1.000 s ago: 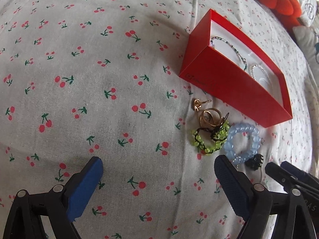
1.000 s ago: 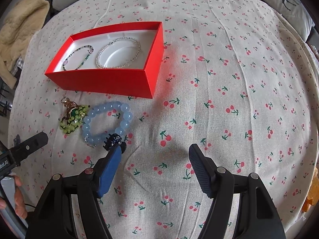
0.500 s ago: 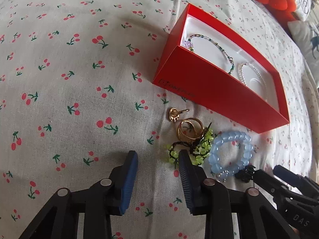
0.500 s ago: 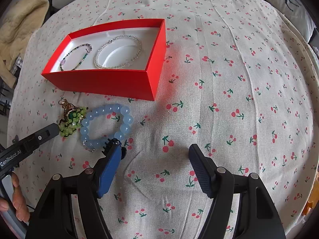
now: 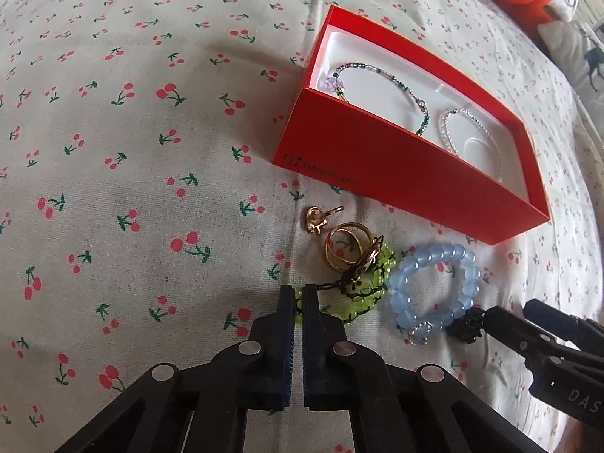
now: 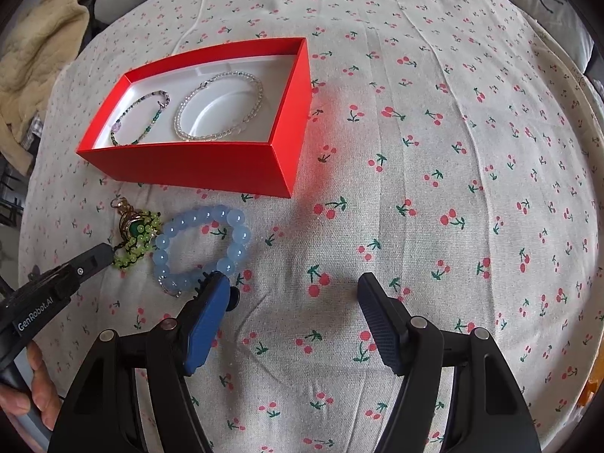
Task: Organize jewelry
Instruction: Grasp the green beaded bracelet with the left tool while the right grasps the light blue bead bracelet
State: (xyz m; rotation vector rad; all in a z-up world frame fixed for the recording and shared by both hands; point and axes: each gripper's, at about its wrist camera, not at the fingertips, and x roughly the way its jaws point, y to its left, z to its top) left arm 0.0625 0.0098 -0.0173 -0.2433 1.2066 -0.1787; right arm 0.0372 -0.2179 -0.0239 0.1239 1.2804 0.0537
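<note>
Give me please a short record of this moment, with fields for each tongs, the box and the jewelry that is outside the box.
left tongs: shut on the green bead bracelet
right tongs: open, empty, over the cloth
red box: open, holds two thin bracelets
blue bead bracelet: on the cloth, outside the box
gold rings: on the cloth, against the green bead bracelet
gold earring: on the cloth, near the box

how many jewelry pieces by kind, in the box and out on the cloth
Bracelets in the red box: 2 (multicolour bead, clear bead)
Bracelets on the cloth: 2 (green bead, blue bead)
Gold rings: 1
Gold earrings: 1
Black hair claws: 1
Total: 7
</note>
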